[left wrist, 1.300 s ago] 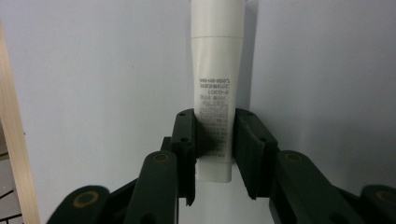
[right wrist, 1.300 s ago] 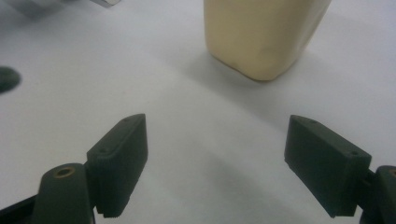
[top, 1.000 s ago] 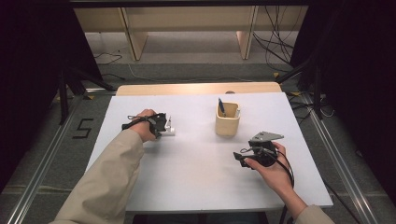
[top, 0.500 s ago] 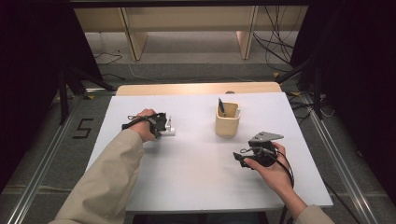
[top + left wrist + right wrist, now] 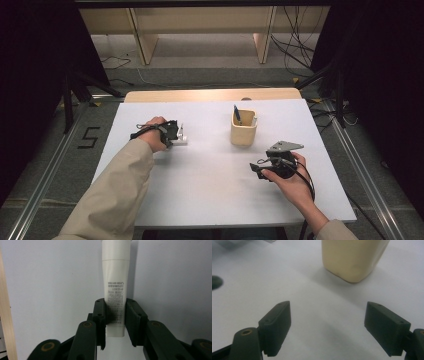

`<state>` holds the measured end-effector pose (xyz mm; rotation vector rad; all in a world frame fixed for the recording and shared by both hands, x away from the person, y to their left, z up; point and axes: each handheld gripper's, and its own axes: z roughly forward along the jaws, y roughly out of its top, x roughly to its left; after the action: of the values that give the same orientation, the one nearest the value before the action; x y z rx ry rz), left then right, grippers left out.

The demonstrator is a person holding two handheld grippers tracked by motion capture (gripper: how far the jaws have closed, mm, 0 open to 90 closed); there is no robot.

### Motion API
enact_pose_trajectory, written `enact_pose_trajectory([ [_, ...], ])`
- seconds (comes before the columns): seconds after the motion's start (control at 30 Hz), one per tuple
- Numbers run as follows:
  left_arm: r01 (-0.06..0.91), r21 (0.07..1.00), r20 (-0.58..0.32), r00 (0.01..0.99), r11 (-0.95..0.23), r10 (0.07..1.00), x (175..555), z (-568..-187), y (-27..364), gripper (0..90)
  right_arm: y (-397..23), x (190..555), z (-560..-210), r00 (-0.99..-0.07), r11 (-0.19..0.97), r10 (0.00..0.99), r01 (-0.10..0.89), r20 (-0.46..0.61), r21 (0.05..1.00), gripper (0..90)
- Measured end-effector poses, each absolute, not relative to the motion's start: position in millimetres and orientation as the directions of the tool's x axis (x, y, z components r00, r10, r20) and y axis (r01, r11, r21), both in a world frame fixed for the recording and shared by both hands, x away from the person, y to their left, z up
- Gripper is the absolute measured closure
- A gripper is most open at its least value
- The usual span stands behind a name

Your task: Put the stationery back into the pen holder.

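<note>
A white tube [image 5: 115,277] with small printed text lies on the white table [image 5: 210,200], left of centre. My left gripper [image 5: 116,302] is shut on the tube's lower end, one pad pressing each side. From above, the left gripper [image 5: 175,134] rests low on the table with the tube [image 5: 182,138] poking out to its right. My right gripper [image 5: 327,306] stands open above bare tabletop, nothing between its jaws. It shows at the right front of the table [image 5: 256,170]. A beige cup [image 5: 244,129] holding a blue pen [image 5: 237,114] stands between the two hands.
The beige cup [image 5: 353,257] stands just ahead of the right gripper's jaws. A wooden strip [image 5: 210,95] runs along the table's far edge. Shelving legs and cables lie on the floor beyond the table.
</note>
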<state>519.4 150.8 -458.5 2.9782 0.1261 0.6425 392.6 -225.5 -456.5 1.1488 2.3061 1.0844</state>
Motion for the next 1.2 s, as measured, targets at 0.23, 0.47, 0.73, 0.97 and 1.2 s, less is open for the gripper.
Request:
enact_pose_trajectory([
  [0.23, 0.066, 0.143, 0.418, 0.900, -0.988, 0.121, 518.3, -455.3, 151.3, 71.5, -225.6, 392.7, -456.7, -0.612, 0.380, 0.790, 0.527, 0.029, 0.760, 22.1],
  [0.47, 0.090, 0.216, 0.425, 0.888, -0.972, 0.177, 515.9, -449.9, 155.6, 71.5, -226.0, 392.5, -456.5, -0.611, 0.379, 0.791, 0.526, 0.029, 0.762, 22.1],
  [0.73, 0.110, 0.312, 0.437, 0.865, -0.944, 0.246, 508.9, -446.3, 160.5, 71.5, -225.9, 392.5, -456.6, -0.610, 0.378, 0.792, 0.526, 0.028, 0.762, 22.1],
  [0.97, 0.137, 0.426, 0.409, 0.853, -0.894, 0.326, 501.9, -443.2, 163.4, 71.5, -226.3, 392.4, -456.5, -0.609, 0.377, 0.793, 0.524, 0.027, 0.764, 22.1],
  [1.2, 0.145, 0.524, 0.389, 0.836, -0.839, 0.387, 493.6, -439.6, 161.9, 71.4, -226.8, 392.3, -456.3, -0.606, 0.374, 0.795, 0.525, 0.027, 0.765, 22.1],
])
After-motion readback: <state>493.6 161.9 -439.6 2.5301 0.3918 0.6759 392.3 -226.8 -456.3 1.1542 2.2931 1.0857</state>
